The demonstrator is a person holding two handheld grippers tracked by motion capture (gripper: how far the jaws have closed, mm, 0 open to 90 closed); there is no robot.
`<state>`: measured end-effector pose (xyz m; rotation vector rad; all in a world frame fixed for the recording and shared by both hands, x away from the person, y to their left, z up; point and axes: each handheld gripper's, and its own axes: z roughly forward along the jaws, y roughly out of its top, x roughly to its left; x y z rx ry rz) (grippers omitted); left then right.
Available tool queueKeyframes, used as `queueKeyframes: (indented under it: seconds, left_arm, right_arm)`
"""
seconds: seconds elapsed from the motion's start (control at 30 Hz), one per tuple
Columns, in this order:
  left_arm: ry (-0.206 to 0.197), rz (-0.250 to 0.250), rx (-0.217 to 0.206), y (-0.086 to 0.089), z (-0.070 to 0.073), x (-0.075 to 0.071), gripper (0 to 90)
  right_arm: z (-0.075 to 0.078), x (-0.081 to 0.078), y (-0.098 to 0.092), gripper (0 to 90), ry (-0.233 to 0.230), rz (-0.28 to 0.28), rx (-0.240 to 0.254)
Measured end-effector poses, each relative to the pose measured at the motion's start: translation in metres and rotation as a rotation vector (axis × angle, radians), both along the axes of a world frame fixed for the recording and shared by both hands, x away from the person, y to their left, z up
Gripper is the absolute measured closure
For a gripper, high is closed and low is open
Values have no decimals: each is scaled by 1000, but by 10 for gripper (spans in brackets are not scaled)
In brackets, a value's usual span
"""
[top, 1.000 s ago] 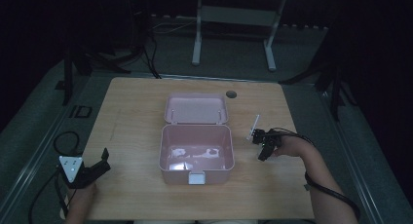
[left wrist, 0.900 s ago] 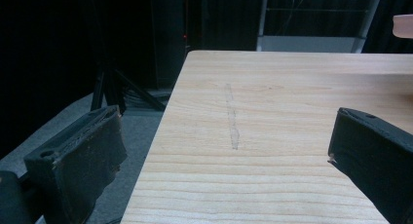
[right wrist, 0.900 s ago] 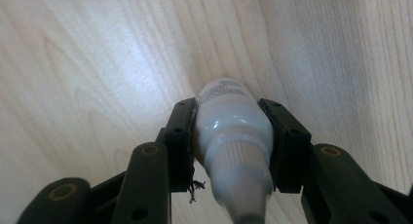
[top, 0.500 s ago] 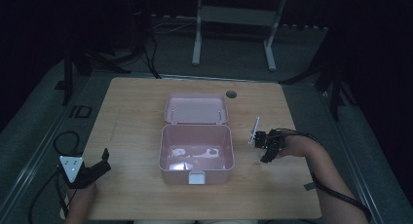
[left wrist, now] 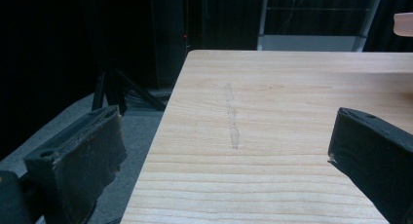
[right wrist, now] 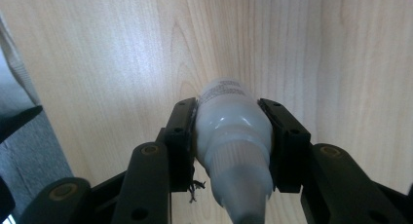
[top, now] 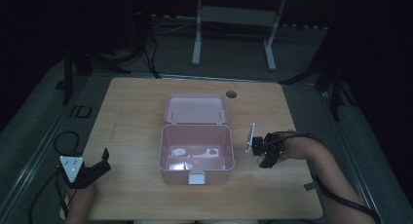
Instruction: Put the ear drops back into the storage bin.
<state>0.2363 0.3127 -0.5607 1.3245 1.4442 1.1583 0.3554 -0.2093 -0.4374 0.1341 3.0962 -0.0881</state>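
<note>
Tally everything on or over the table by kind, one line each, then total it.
Pink box, lid open: 1
White bottle, clamped in the right gripper: 1
Grippers, counting the left gripper: 2
Total: 4

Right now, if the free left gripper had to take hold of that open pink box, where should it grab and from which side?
Probably the box's left wall, taken from above. The lid is swung back, so the rim is exposed, and a thin upright wall suits two jaws. That side faces the left gripper, which sits open at the table's near-left corner. The right gripper holds a small white bottle.
</note>
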Motion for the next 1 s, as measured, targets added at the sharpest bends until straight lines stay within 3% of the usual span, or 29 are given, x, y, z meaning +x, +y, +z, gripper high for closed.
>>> queueKeyframes:
  seconds: [0.3, 0.67, 1.0]
  left_arm:
    - [-1, 0, -1, 0, 0, 0, 3]
    - [-1, -1, -3, 1, 0, 0, 3]
    - [-1, -5, -7, 1, 0, 0, 3]
  right_arm:
    - [40, -7, 22, 597, -18, 46, -6]
    - [85, -13, 65, 597, -59, 122, 2]
    - [96, -13, 98, 597, -68, 171, 15]
